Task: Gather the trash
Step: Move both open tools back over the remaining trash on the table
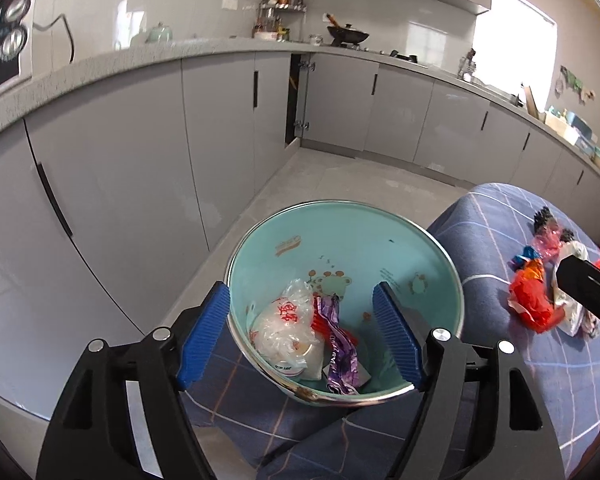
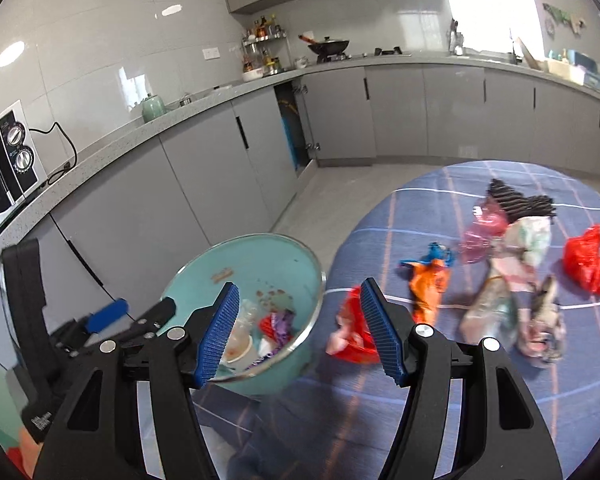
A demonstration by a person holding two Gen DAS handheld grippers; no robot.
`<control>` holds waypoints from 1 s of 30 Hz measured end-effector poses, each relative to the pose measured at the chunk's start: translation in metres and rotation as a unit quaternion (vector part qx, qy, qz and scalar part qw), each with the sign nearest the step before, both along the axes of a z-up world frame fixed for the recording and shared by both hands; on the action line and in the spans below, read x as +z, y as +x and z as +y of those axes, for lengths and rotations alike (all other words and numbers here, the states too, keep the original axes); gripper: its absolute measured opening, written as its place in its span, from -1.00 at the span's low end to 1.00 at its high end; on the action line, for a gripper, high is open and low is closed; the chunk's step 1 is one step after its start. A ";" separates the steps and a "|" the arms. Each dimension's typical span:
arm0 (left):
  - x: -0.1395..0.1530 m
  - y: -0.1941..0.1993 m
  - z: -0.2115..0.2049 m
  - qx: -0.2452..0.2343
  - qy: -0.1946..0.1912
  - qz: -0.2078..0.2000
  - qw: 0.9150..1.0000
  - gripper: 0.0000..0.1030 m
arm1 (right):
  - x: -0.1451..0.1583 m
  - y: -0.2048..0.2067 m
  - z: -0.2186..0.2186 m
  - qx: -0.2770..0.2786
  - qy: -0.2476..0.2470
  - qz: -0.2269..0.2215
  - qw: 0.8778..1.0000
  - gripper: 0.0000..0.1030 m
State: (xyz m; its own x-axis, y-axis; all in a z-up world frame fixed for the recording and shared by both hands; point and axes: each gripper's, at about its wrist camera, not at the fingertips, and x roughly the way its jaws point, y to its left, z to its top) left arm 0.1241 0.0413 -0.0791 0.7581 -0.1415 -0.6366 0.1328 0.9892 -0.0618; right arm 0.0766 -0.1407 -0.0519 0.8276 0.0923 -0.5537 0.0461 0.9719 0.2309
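Note:
A teal trash bin [image 1: 340, 240] [image 2: 260, 256] stands beside a table with a blue checked cloth [image 1: 500, 224] [image 2: 420, 216]. The bin holds a clear plastic bag [image 1: 288, 332], a purple wrapper [image 1: 340, 356] and a cup [image 2: 240, 350]. My left gripper [image 1: 300, 336] is open, its fingers straddling the bin's near rim, and it also shows in the right wrist view [image 2: 108, 316]. My right gripper [image 2: 296, 332] is open and empty between the bin and the table's trash. A red wrapper [image 2: 352, 340] [image 1: 532, 300] lies by its right finger. An orange wrapper [image 2: 428, 284], pink bag [image 2: 480, 232] and red bag [image 2: 588, 260] lie beyond.
Grey kitchen cabinets [image 1: 140, 168] and a worktop [image 2: 180, 116] run along the left and back. A microwave [image 2: 4, 160] sits on the worktop at left. One cabinet door [image 2: 292, 128] stands open in the corner. A tiled floor [image 1: 340, 176] lies between the cabinets and the table.

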 end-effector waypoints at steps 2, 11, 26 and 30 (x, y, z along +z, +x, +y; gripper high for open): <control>0.004 -0.006 -0.004 -0.002 0.005 -0.006 1.000 0.50 | 0.001 -0.006 -0.006 -0.007 0.000 -0.003 1.000 0.23; 0.024 -0.031 -0.016 -0.002 0.026 -0.034 0.999 0.82 | 0.009 -0.031 -0.022 -0.022 0.006 -0.021 1.000 0.23; 0.040 -0.054 -0.029 -0.008 0.040 -0.055 0.998 0.89 | 0.017 -0.068 -0.047 -0.062 -0.002 -0.048 0.997 0.37; 0.044 -0.060 -0.033 -0.013 0.045 -0.061 0.997 0.89 | 0.016 -0.075 -0.054 -0.071 0.000 -0.049 0.996 0.37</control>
State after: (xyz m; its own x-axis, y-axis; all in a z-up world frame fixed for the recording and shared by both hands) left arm 0.0640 0.0085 -0.0352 0.8277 -0.1086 -0.5505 0.1594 0.9862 0.0450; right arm 0.0018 -0.1950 -0.0356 0.8827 -0.0300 -0.4690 0.1608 0.9570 0.2415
